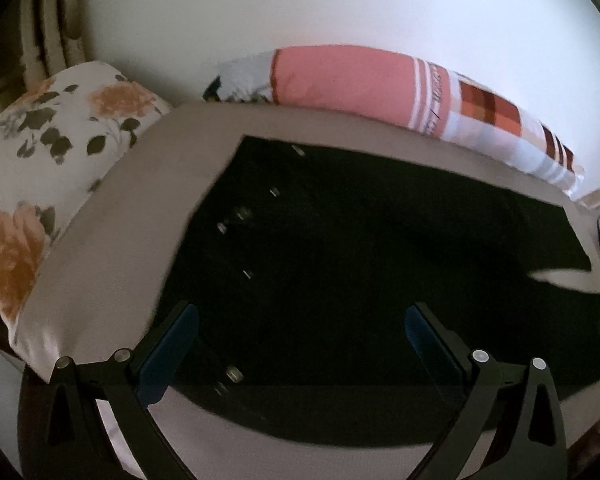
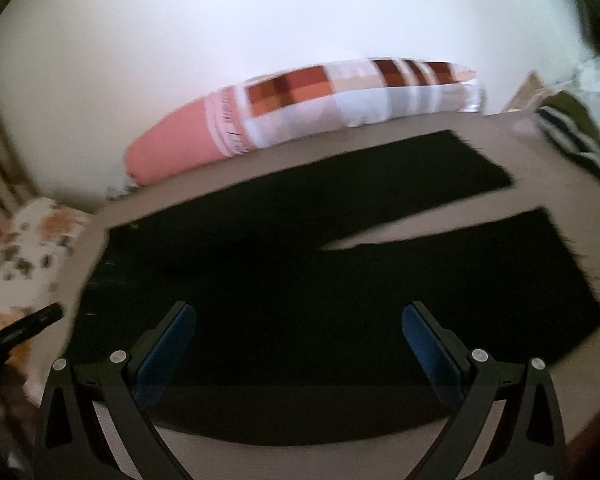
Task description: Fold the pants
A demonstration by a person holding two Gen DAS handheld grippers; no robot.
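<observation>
Black pants [image 1: 360, 260] lie spread flat on a beige bed surface [image 1: 112, 240]. The waistband with small metal studs is at the left in the left wrist view. In the right wrist view the pants [image 2: 300, 280] show both legs stretching right, parted by a narrow gap. My left gripper [image 1: 300, 320] is open and empty, hovering over the waist end near the front edge. My right gripper [image 2: 298, 320] is open and empty above the middle of the pants. The left gripper's tip [image 2: 28, 326] shows at the left edge of the right wrist view.
A pink and plaid long pillow [image 1: 380, 88] lies along the far edge against a white wall. A floral pillow [image 1: 40, 152] sits at the left. Striped fabric [image 2: 576, 140] lies at the far right. The bed's front edge is just below both grippers.
</observation>
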